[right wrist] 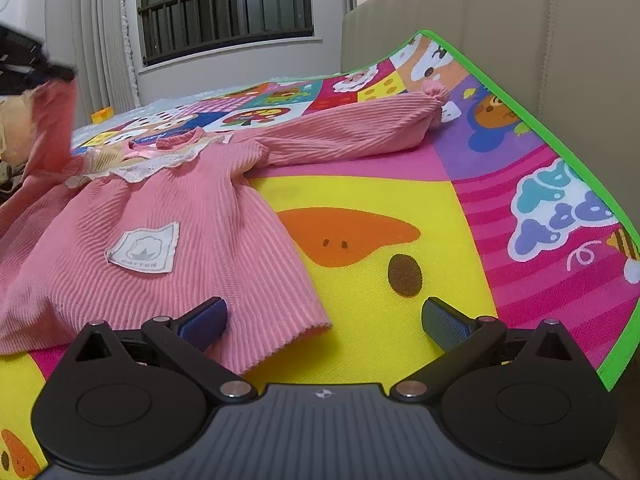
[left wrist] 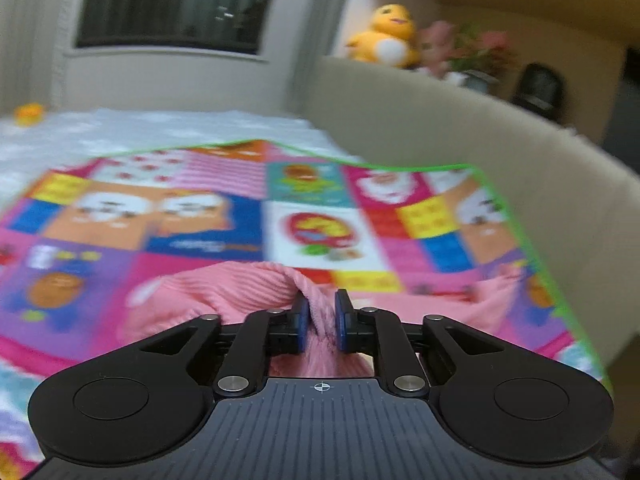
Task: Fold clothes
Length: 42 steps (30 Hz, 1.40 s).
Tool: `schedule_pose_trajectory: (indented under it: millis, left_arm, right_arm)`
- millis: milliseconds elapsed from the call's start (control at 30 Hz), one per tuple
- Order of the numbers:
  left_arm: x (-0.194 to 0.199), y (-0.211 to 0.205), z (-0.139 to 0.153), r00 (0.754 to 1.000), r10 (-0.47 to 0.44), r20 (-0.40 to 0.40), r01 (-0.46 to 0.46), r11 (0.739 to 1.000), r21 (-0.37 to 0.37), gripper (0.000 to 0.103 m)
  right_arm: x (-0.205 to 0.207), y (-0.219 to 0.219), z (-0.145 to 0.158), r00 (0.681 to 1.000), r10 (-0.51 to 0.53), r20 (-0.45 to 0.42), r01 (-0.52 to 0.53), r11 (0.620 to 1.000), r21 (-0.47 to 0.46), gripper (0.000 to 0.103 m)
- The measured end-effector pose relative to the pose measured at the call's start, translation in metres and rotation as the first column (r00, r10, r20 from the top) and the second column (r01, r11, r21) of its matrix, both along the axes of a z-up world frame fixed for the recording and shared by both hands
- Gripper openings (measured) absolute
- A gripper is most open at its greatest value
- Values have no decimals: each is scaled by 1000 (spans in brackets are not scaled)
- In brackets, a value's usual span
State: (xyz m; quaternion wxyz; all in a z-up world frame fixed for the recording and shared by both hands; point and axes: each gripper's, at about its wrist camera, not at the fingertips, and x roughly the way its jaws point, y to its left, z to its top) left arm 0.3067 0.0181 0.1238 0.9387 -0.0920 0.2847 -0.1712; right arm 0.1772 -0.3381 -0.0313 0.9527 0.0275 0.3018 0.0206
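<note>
Left: left gripper [left wrist: 320, 322], pads narrowed onto a raised pinch of pink ribbed fabric, part of the pink dress [right wrist: 160, 232]; which part of the garment it holds can't be told from the left wrist view (motion blur). In the right wrist view, far left, a lifted pink fold hangs under a dark object, prob. that same gripper.

Centre: dress lies spread on the play mat [right wrist: 380, 208], lace collar [right wrist: 160, 164] at far end, label [right wrist: 144, 250] face up, hem near. One sleeve [right wrist: 352, 124] stretches far-right, cuff resting on mat.

Right: right gripper [right wrist: 324, 320] wide, holding nothing, hovering low over near hem corner; its left pad sits at the hem's edge.

Handling (judgement): light, soft, limp knit; sags when lifted, ribs give grip. Best held at hem corners, shoulder seams or cuff; avoid lace trim.
</note>
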Motion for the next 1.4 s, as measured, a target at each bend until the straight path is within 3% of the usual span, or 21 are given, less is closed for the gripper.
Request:
schedule_pose_trajectory:
  millis: [100, 167, 200, 333, 433, 500, 600, 700, 867, 900, 933, 1000, 1033, 1233, 1300, 1367, 1400]
  left_arm:
    - [0, -9, -4, 1000, -16, -4, 16, 999, -33, 42]
    - [1, -14, -6, 1000, -28, -6, 27, 998, -55, 63]
    - [0, -15, -8, 1000, -28, -6, 27, 998, -61, 65]
    - [-17, 9, -16, 999, 42, 3, -42, 999, -18, 83]
    - [-30, 26, -30, 997, 73, -17, -72, 995, 67, 96]
    - [-39, 36, -42, 996, 82, -33, -78, 989, 123, 97]
    - [-48, 42, -65, 996, 58, -66, -49, 990, 135, 99]
    - [-55, 52, -83, 995, 56, -80, -46, 992, 117, 100]
    - [-56, 73, -107, 990, 78, -121, -71, 995, 65, 101]
    - [-56, 77, -111, 988, 83, -130, -75, 995, 61, 101]
    - [-56, 81, -114, 987, 86, -136, -79, 995, 57, 101]
    - [-59, 86, -121, 986, 89, -139, -82, 995, 56, 101]
    - [-61, 87, -124, 987, 90, -135, -82, 995, 61, 101]
    - [-73, 78, -135, 994, 82, -75, -72, 988, 135, 103]
    - [-71, 78, -136, 994, 81, -79, -70, 989, 132, 103]
    - [-71, 80, -136, 994, 80, -78, -70, 990, 124, 103]
    - [-72, 80, -136, 994, 79, -77, -70, 990, 121, 103]
  right_arm:
    - [2, -1, 1, 1000, 11, -13, -11, 1000, -3, 103]
    - [4, -2, 2, 1000, 19, -22, -19, 1000, -6, 103]
    - [4, -1, 6, 1000, 27, -15, -27, 1000, -13, 103]
    - [3, 2, 30, 997, 70, 45, -67, 996, -56, 103]
    - [2, 4, 48, 991, 103, 89, -95, 991, -89, 103]
    - [5, 14, 67, 976, 148, 159, -130, 984, -118, 103]
    - [29, 37, 93, 949, 252, 189, -246, 968, -54, 102]
    - [62, 71, 102, 914, 372, 160, -381, 924, 30, 88]
    - [114, 137, 85, 860, 502, 96, -506, 862, 22, 86]
    - [125, 149, 77, 855, 515, 64, -517, 856, 21, 76]
    - [137, 160, 70, 848, 530, 25, -530, 848, 26, 51]
    - [160, 174, 67, 837, 547, -24, -546, 837, 31, 19]
    - [167, 179, 74, 836, 549, -9, -549, 836, 16, 16]
    - [197, 173, 148, 836, 508, 208, -505, 860, -75, 14]
    - [211, 161, 148, 861, 481, 164, -476, 877, -72, 15]
    - [224, 147, 130, 899, 435, 58, -430, 899, -83, 27]
    - [227, 140, 117, 916, 401, 9, -398, 912, -100, 39]
